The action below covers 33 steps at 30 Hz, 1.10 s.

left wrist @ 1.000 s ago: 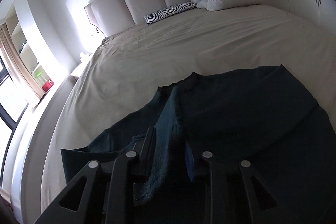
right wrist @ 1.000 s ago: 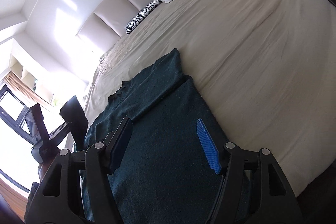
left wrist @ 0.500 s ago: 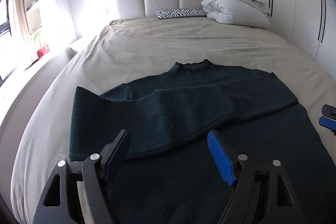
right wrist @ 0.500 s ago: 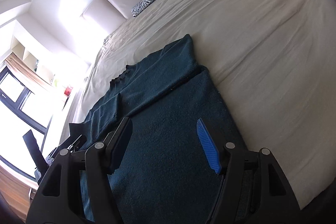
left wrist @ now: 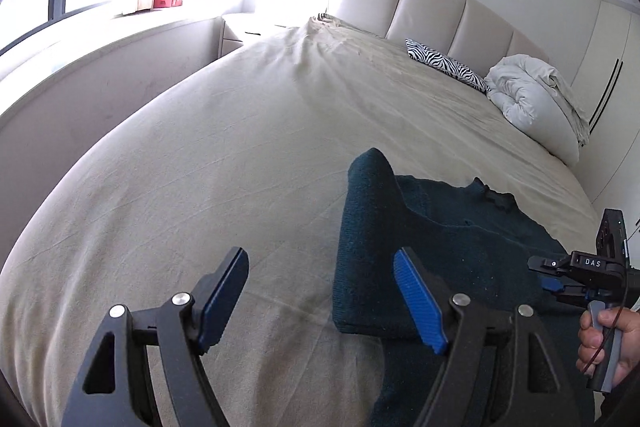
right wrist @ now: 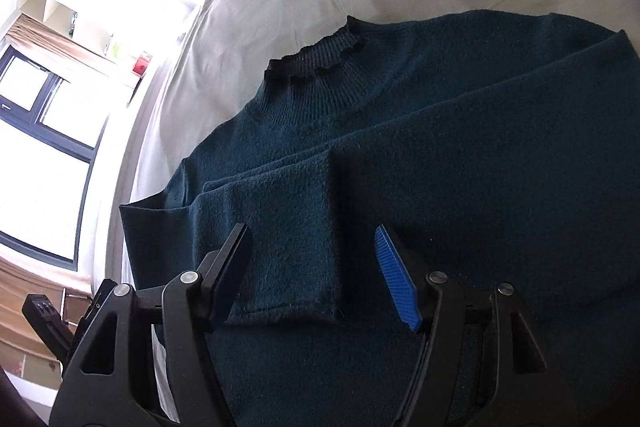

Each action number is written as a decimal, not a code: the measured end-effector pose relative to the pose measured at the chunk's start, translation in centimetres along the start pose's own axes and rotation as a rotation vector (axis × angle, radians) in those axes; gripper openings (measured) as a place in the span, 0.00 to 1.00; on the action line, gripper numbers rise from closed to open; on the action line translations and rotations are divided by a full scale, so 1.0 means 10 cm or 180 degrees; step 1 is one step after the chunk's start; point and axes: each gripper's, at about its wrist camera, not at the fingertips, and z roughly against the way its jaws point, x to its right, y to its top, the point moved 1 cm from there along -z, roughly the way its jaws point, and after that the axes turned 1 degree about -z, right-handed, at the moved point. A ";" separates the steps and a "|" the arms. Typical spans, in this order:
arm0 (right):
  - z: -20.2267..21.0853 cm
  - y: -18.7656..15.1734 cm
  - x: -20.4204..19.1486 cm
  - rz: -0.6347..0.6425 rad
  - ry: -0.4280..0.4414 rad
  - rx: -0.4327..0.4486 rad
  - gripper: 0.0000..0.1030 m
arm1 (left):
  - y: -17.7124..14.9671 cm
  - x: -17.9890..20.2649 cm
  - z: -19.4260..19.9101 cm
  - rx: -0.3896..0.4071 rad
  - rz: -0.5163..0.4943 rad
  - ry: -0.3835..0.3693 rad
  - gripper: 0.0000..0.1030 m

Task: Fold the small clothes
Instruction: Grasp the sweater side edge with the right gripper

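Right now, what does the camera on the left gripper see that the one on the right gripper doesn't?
Only the left wrist view shows the headboard, zebra pillow, white duvet and the right gripper in a hand. Only the right wrist view shows the sweater's ribbed collar and the sleeve folded across its body. Both show the dark green sweater on the beige bed, jaws open.

Dark teal knit sweater [right wrist: 460, 155], ribbed crew collar [right wrist: 316, 57] at the far end, spread flat on the beige bed sheet [left wrist: 200, 167]. One sleeve [right wrist: 292, 239] folded across the body, cuff edge nearest the right wrist view. In the left wrist view, left edge doubled over into a thick fold [left wrist: 372, 247], lying right of centre.
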 end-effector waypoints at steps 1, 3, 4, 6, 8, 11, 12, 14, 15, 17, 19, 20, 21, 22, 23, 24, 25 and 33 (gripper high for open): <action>-0.08 0.02 -0.03 0.0030 -0.0019 -0.0050 0.45 | 0.00 -0.04 -0.02 -0.0011 0.0026 -0.0005 0.75; -0.17 0.01 -0.09 0.0141 -0.0057 -0.0072 0.29 | 0.02 -0.09 -0.07 -0.0032 0.0068 -0.0031 0.74; -0.19 0.01 -0.11 0.0198 -0.0098 -0.0067 0.26 | 0.03 -0.09 -0.09 -0.0039 0.0096 -0.0057 0.74; -0.20 0.00 -0.10 0.0228 -0.0117 -0.0045 0.08 | 0.05 -0.09 -0.13 -0.0054 0.0143 -0.0114 0.74; -0.14 0.01 -0.06 0.0205 -0.0072 0.0009 0.07 | 0.09 -0.09 -0.14 -0.0044 0.0169 -0.0157 0.74; 0.07 0.00 -0.05 0.0232 -0.0022 0.0142 0.06 | 0.15 -0.07 -0.17 -0.0056 0.0199 -0.0205 0.74; 0.14 0.00 -0.05 0.0252 -0.0021 0.0181 0.06 | 0.17 -0.06 -0.18 -0.0066 0.0205 -0.0216 0.74; 0.26 -0.01 -0.02 0.0254 0.0026 0.0226 0.06 | 0.20 -0.04 -0.22 -0.0084 0.0194 -0.0230 0.69; 0.31 -0.02 0.01 0.0259 0.0022 0.0241 0.06 | 0.22 -0.03 -0.25 -0.0109 0.0183 -0.0214 0.67; 0.38 -0.02 0.10 0.0268 -0.0043 0.0268 0.06 | 0.26 0.01 -0.35 -0.0174 0.0186 -0.0230 0.62; 0.42 -0.02 0.23 0.0220 -0.0106 0.0274 0.06 | 0.29 0.04 -0.47 -0.0280 0.0200 -0.0215 0.59; 0.45 -0.02 0.31 0.0175 -0.0133 0.0287 0.06 | 0.30 0.05 -0.53 -0.0336 0.0215 -0.0208 0.57; 0.47 -0.01 0.38 0.0137 -0.0147 0.0298 0.06 | 0.32 0.07 -0.60 -0.0399 0.0213 -0.0204 0.57; 0.49 -0.01 0.45 0.0112 -0.0162 0.0314 0.06 | 0.33 0.10 -0.66 -0.0459 0.0185 -0.0190 0.57; 0.53 0.00 0.50 0.0101 -0.0172 0.0324 0.06 | 0.34 0.14 -0.73 -0.0497 0.0137 -0.0161 0.57; 0.55 0.02 0.53 0.0104 -0.0198 0.0350 0.06 | 0.35 0.17 -0.78 -0.0526 0.0089 -0.0126 0.57; 0.58 0.03 0.56 0.0120 -0.0221 0.0385 0.06 | 0.37 0.21 -0.85 -0.0561 0.0058 -0.0112 0.57; 0.55 0.13 0.52 0.0361 -0.0351 0.0394 0.06 | 0.50 0.42 -1.19 -0.0623 -0.0118 0.0045 0.49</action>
